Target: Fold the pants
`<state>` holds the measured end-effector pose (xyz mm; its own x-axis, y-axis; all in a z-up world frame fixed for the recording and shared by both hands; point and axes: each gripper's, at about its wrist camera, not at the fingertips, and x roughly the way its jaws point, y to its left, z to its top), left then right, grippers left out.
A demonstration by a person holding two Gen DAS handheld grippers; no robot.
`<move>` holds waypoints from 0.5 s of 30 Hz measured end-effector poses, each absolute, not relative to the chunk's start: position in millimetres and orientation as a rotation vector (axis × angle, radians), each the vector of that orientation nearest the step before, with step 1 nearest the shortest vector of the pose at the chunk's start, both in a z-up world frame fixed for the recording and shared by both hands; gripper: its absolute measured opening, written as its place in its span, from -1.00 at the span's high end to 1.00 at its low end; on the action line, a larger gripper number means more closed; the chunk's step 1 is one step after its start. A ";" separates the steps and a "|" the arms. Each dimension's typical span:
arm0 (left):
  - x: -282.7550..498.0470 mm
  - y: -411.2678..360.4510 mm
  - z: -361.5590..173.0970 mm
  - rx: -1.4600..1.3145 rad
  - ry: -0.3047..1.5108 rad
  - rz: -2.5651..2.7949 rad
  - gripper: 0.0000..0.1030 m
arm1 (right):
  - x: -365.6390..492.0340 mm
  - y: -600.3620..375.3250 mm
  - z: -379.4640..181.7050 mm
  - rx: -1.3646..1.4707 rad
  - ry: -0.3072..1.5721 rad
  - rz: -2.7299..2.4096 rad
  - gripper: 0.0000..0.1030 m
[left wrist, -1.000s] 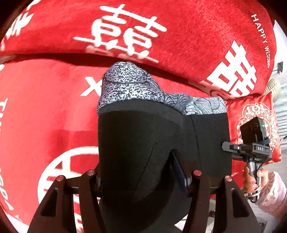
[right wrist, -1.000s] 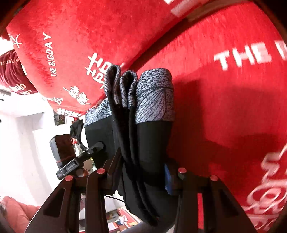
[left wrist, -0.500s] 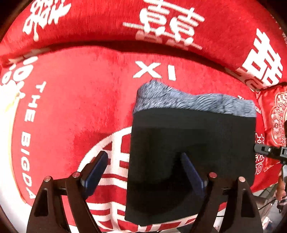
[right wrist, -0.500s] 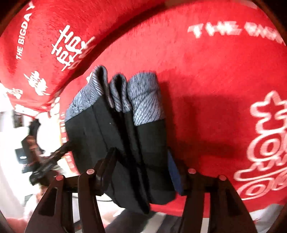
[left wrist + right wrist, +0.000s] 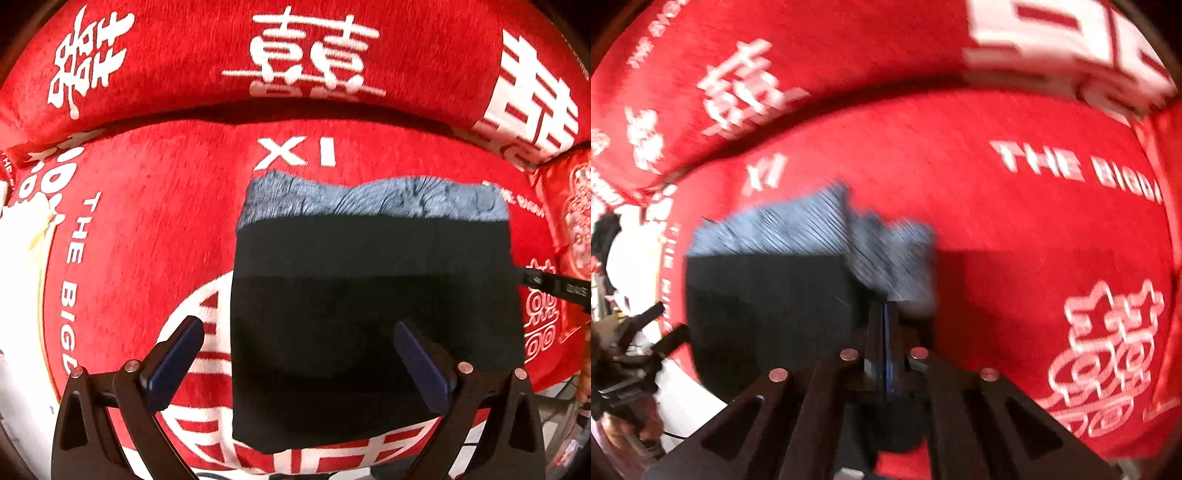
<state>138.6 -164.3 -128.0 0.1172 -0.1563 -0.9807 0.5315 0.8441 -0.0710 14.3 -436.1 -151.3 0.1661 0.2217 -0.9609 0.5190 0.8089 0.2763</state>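
Pants (image 5: 373,295) lay as a compact, squared packet on the red sofa seat cushion (image 5: 147,221), black cloth uppermost, with a grey patterned band (image 5: 369,199) along the far edge toward the backrest cushion (image 5: 207,59). In the left wrist view the edges looked straight and roughly parallel, the stack flat, no loose leg trailing out. Left gripper (image 5: 299,365) hung over the near part of the packet pointing steeply down, its fingers (image 5: 173,358) spread as wide as they go; they had just been opening, and though the packet sat between and below them, the pads did not press on it. Released, by the look of it. Right gripper (image 5: 885,332) was shown in a heavily blurred frame; its fingers had just been closing and were drawn fully together, pad against pad, with no cloth visibly caught between them. It stood over the right end of the packet, where the grey band (image 5: 886,254) looked bunched or layered, though blur prevented telling whether that end was tidy. The other gripper's handle and a hand (image 5: 624,424) showed at the left margin of the right wrist view. Judgement: folding was essentially done, the final fold laid down and let go. What might remain was a light pat or squaring of the right end, possibly the reason for the closed right fingers, and then drawing both hands clear.
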 end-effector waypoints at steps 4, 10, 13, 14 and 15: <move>127.3 -167.3 -135.4 0.383 1.355 -0.519 -1.00 | -7.8 -433.8 -133.8 0.757 1.365 -0.151 0.91; 116.9 -176.0 -161.7 0.438 1.378 -0.476 -1.00 | 8.9 -382.8 -134.7 0.611 1.386 -0.087 -0.11; 113.7 -176.6 -164.9 0.429 1.367 -0.470 -1.00 | 6.0 -364.6 -153.8 0.515 1.439 -0.110 -0.10; 113.2 -176.8 -165.0 0.429 1.365 -0.464 -1.00 | 4.7 -361.2 -155.6 0.491 1.426 -0.118 -0.10; 112.8 -177.4 -165.3 0.429 1.365 -0.458 -1.00 | 4.7 -359.5 -155.4 0.480 1.422 -0.120 -0.10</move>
<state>112.8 -177.4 -165.3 0.1446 -0.0624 -0.9875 0.5460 0.8374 0.0270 4.7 -359.5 -155.4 0.1604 0.2017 -0.9662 0.3613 0.8990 0.2477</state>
